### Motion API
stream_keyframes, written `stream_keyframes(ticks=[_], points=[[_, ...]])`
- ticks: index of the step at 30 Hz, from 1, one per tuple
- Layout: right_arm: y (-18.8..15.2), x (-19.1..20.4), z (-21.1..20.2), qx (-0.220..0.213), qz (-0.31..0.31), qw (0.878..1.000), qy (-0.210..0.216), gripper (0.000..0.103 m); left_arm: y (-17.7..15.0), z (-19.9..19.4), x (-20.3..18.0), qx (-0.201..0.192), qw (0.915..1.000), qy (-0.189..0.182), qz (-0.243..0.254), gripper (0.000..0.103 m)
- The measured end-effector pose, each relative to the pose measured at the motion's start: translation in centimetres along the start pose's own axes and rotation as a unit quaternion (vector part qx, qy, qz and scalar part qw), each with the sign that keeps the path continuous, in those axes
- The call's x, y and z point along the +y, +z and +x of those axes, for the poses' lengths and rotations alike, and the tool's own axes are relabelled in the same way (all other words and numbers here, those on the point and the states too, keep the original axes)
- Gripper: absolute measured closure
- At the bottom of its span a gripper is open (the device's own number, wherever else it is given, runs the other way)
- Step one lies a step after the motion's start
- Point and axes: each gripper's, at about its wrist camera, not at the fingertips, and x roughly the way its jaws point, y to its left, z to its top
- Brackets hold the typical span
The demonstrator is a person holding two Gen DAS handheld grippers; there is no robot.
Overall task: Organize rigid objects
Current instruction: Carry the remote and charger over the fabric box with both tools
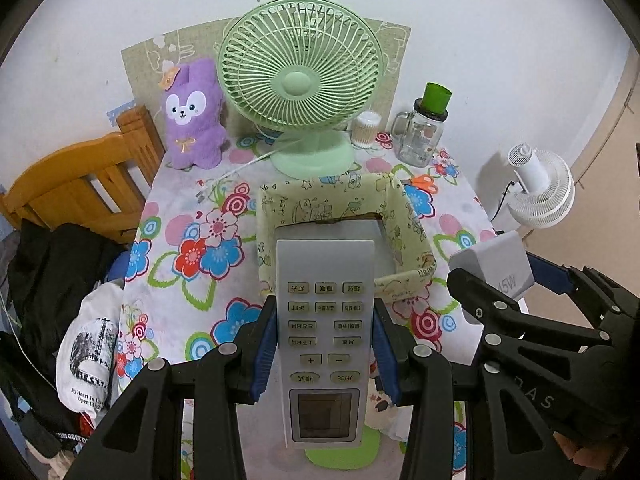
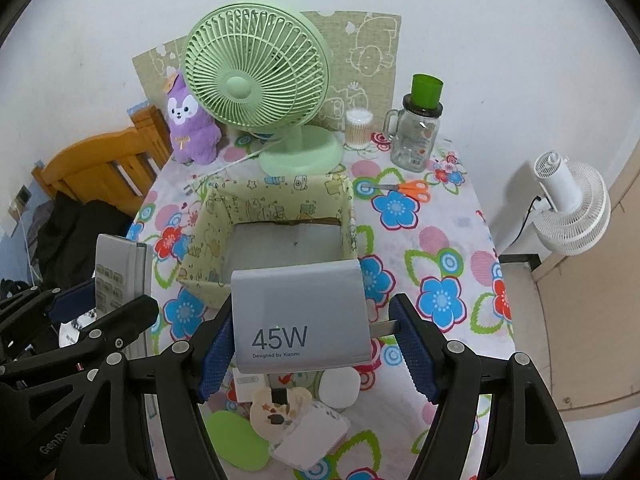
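My left gripper is shut on a grey-white remote control and holds it just in front of the yellow patterned fabric box. The remote also shows at the left of the right wrist view. My right gripper is shut on a grey 45W charger, held above the table before the same box. The charger also shows at the right of the left wrist view. The box has a grey floor and looks empty.
On the flowered tablecloth stand a green desk fan, a purple plush toy, a cotton swab jar, a glass mug with green lid and orange scissors. Small items lie below the right gripper. A wooden chair stands left, a white fan right.
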Motion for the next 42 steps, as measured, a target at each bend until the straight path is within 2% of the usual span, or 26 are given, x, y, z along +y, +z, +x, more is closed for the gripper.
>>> stream_keyframes(ticks=[12, 23, 42], points=[[2.6, 0.1, 2.3, 0.009, -0.001, 1.0, -0.009, 0.028, 2.7, 2.2, 0.9, 0.005, 1.0, -0.005, -0.003, 0.058], [5.0, -0.2, 5.4, 0.027, 0.001, 0.999, -0.017, 0.028, 5.0, 5.7, 1.8, 0.014, 0.9998, -0.012, -0.007, 0.058], [7.5, -0.3, 10.5, 0.047, 0.011, 0.998, -0.026, 0.028, 6.7, 11.3, 3.4, 0.036, 0.9986, -0.02, -0.033, 0.058]])
